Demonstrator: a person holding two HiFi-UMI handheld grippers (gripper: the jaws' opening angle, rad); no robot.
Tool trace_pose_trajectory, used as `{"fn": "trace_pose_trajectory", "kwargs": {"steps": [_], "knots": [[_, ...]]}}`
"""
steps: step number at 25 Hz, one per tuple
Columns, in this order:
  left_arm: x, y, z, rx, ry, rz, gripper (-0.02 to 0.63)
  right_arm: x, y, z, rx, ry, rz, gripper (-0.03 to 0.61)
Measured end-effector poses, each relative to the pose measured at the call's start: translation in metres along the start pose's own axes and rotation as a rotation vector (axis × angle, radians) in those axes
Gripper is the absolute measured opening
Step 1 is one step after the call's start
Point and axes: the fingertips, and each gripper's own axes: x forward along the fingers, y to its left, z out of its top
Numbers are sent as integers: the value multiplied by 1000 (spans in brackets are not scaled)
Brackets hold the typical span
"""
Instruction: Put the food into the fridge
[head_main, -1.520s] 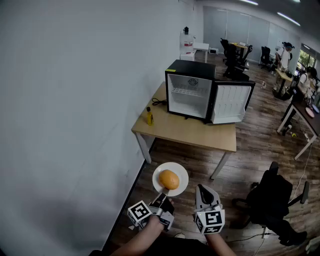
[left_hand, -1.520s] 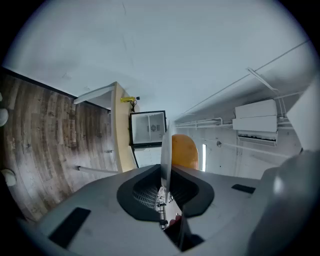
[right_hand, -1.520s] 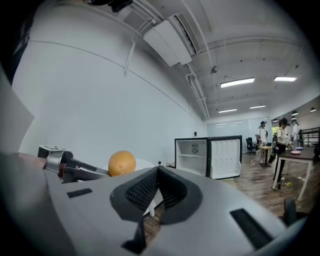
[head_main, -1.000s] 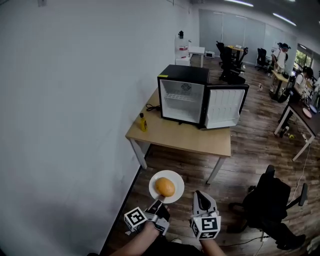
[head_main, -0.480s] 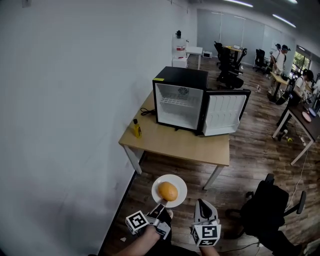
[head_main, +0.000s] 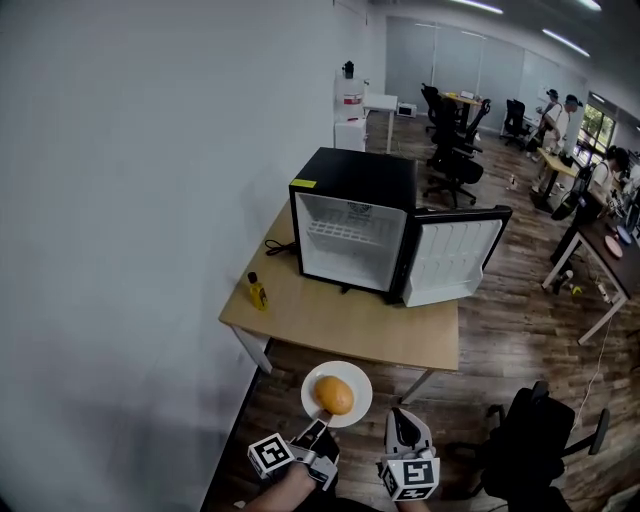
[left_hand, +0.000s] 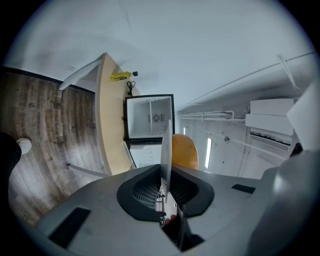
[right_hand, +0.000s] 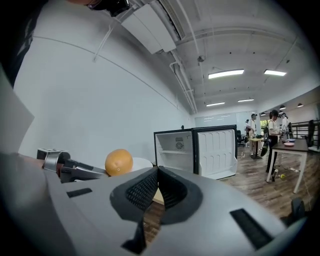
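Observation:
An orange (head_main: 334, 395) rests on a white plate (head_main: 353, 409) held out over the wooden floor, short of the table. My left gripper (head_main: 320, 426) is shut on the plate's near rim; in the left gripper view the plate (left_hand: 165, 150) stands edge-on between the pads, with the orange (left_hand: 184, 151) beside it. My right gripper (head_main: 403, 421) hangs just right of the plate, shut with nothing in it (right_hand: 156, 172). The black mini fridge (head_main: 350, 235) stands on the table (head_main: 340, 325) with its door (head_main: 455, 258) swung open to the right and its white inside bare.
A small yellow bottle (head_main: 258, 292) stands near the table's left edge by the white wall. A black office chair (head_main: 535, 435) is at the lower right. Desks, chairs and people fill the far right of the room.
The table and fridge have drawn nearer and shifted left in the head view. Both grippers keep the same pose, the plate with the orange still held level.

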Motion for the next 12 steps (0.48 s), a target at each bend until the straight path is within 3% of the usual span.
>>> {"fn": "trace_pose_trajectory", "kwargs": {"steps": [7, 12], "knots": [[69, 8, 60, 33, 58, 33, 38, 86, -14, 29, -7, -4, -19, 60], [112, 12, 88, 4, 88, 61, 38, 124, -31, 39, 82, -35, -68, 60]]}}
